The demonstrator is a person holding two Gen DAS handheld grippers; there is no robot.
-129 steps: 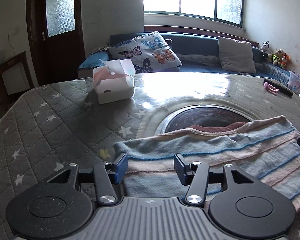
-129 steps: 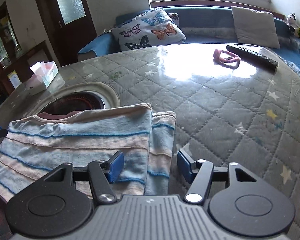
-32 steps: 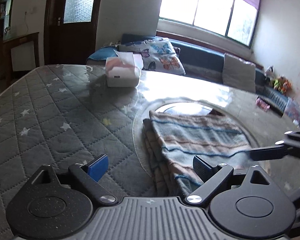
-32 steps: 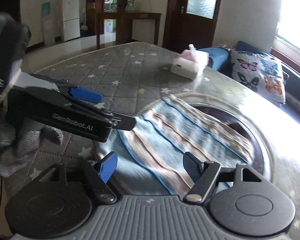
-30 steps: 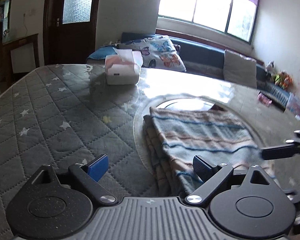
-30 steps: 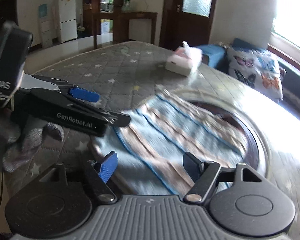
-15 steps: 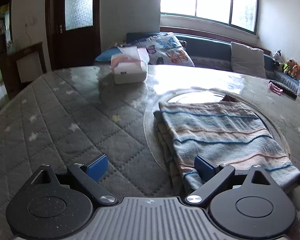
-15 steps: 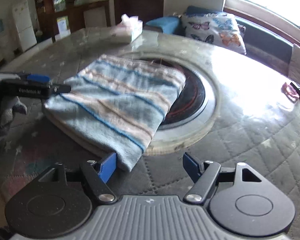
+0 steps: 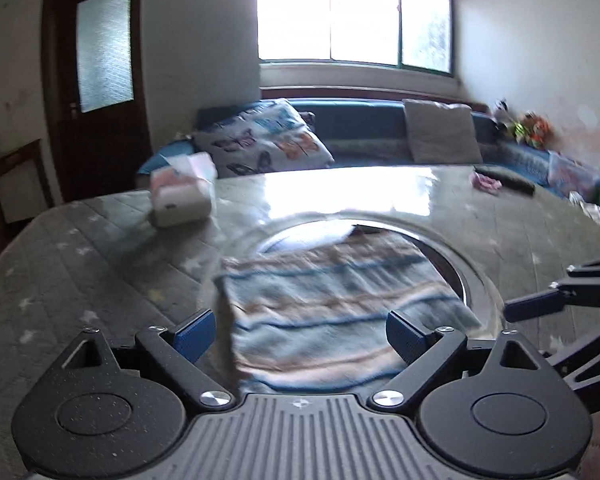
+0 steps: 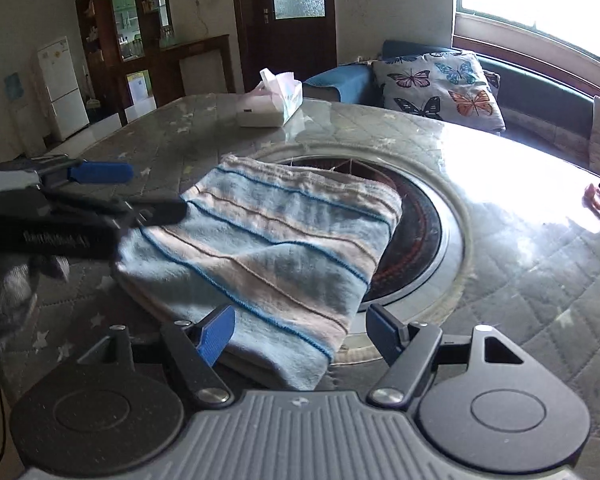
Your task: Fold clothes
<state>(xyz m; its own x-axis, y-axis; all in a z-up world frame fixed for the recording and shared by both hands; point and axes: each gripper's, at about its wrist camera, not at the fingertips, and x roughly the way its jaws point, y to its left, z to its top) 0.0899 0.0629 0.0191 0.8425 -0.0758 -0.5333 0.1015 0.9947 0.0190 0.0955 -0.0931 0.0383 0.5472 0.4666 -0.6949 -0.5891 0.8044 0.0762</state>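
Note:
A folded garment with blue, pink and tan stripes (image 9: 332, 312) (image 10: 268, 248) lies flat on the quilted table, partly over a round inset in the tabletop (image 10: 424, 232). My left gripper (image 9: 300, 330) is open and empty, jaws wide, at the garment's near edge. It also shows in the right wrist view (image 10: 140, 192), at the garment's left corner. My right gripper (image 10: 300, 330) is open and empty just before the garment's near right corner. Its fingers (image 9: 540, 304) reach in from the right in the left wrist view.
A tissue box (image 9: 180, 196) (image 10: 270, 106) stands at the table's far left. A pink item (image 9: 486, 182) and a black remote (image 9: 508, 184) lie at the far right. A sofa with a butterfly cushion (image 10: 436, 84) is behind the table.
The left gripper has swung to face the garment's near edge, with motion blur. The right gripper has drawn closer to the garment's right corner. Both stay open.

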